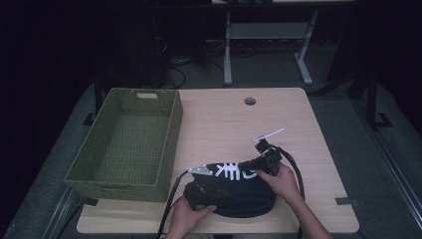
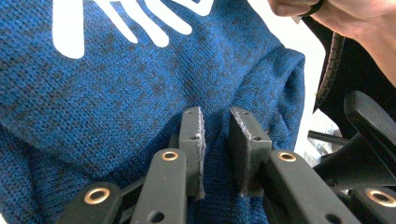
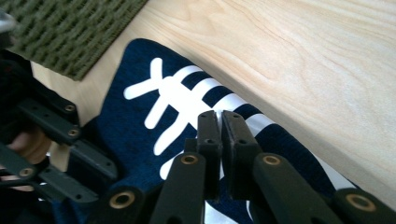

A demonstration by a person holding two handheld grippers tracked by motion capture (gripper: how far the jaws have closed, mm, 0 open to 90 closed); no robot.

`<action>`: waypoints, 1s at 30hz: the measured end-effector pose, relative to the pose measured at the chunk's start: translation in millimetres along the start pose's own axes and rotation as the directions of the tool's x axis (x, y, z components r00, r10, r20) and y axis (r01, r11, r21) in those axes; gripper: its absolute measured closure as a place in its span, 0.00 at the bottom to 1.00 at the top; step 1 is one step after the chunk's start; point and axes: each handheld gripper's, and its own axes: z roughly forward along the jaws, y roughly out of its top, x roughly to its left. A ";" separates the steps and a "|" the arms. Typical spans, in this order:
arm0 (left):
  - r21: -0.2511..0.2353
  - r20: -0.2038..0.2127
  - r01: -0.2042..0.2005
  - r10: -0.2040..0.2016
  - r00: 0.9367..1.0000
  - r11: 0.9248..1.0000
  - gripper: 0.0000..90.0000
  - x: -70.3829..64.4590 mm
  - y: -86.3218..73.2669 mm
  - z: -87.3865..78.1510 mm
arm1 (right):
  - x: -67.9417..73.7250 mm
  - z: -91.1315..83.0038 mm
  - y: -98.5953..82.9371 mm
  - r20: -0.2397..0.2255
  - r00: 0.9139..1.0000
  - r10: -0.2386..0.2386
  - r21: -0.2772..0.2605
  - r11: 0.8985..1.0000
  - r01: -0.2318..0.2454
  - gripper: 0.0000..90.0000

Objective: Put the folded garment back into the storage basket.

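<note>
A dark blue knit garment [image 1: 244,194] with a white pattern lies bunched near the table's front edge. My left gripper [image 1: 225,195] comes over it from the left. In the left gripper view its jaws [image 2: 217,114] stand a little apart, right over the blue knit [image 2: 116,93], with fabric showing in the gap. My right gripper [image 1: 245,167] rests on the garment's far edge by the white pattern. In the right gripper view its jaws [image 3: 219,114] are pressed together on the garment [image 3: 126,121].
A green woven basket [image 1: 112,181] stands on the left part of the wooden table [image 1: 224,119], and its corner shows in the right gripper view [image 3: 70,28]. A round cable hole [image 1: 250,101] lies at the table's back. Cables trail off the front edge.
</note>
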 end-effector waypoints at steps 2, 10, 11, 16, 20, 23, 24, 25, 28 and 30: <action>-0.001 0.001 0.000 0.000 1.000 1.000 0.84 0.4 0.0 0.0 | -3.0 1.7 -2.4 -0.004 1.000 0.003 -0.009 1.000 -0.003 0.97; 0.001 0.001 0.002 -0.002 1.000 1.000 0.83 -0.2 -0.2 0.0 | -5.5 -19.1 -6.3 -0.035 0.999 0.007 -0.053 0.999 -0.009 0.91; 0.000 0.001 0.003 -0.003 1.000 1.000 0.83 -0.4 -0.3 0.0 | -8.5 -22.2 -7.6 -0.027 0.999 0.017 -0.054 0.998 -0.018 0.91; -0.001 0.002 0.003 -0.003 1.000 1.000 0.83 0.0 -0.2 0.1 | -25.7 -20.5 -15.7 -0.023 0.997 0.069 -0.046 0.996 -0.070 0.95; -0.001 0.004 0.004 -0.004 1.000 1.000 0.83 0.6 0.1 0.0 | -28.5 -14.8 -18.1 -0.014 0.997 0.070 -0.039 0.997 -0.071 0.97; 0.002 0.006 0.004 -0.004 1.000 1.000 0.83 0.8 0.0 -0.3 | -24.8 -21.9 -17.4 -0.034 0.998 0.056 -0.053 0.997 -0.058 0.92; 0.002 0.007 0.005 -0.005 1.000 1.000 0.83 0.5 -0.2 -0.3 | -23.0 -24.7 -17.7 -0.035 0.998 0.049 -0.061 0.997 -0.051 0.92; 0.002 0.005 0.004 -0.004 1.000 1.000 0.83 0.0 -0.3 -0.3 | -21.0 -28.9 -18.9 -0.041 0.998 0.044 -0.065 0.997 -0.047 0.92; 0.000 0.004 0.003 -0.003 1.000 1.000 0.82 -0.1 -0.4 -0.2 | -19.5 -40.6 -25.2 -0.032 0.999 0.039 -0.071 0.997 -0.042 0.92; 0.000 0.003 0.002 -0.002 1.000 1.000 0.82 -0.4 -0.5 -0.2 | -20.7 -47.1 -29.8 -0.029 0.999 0.044 -0.080 0.996 -0.047 0.92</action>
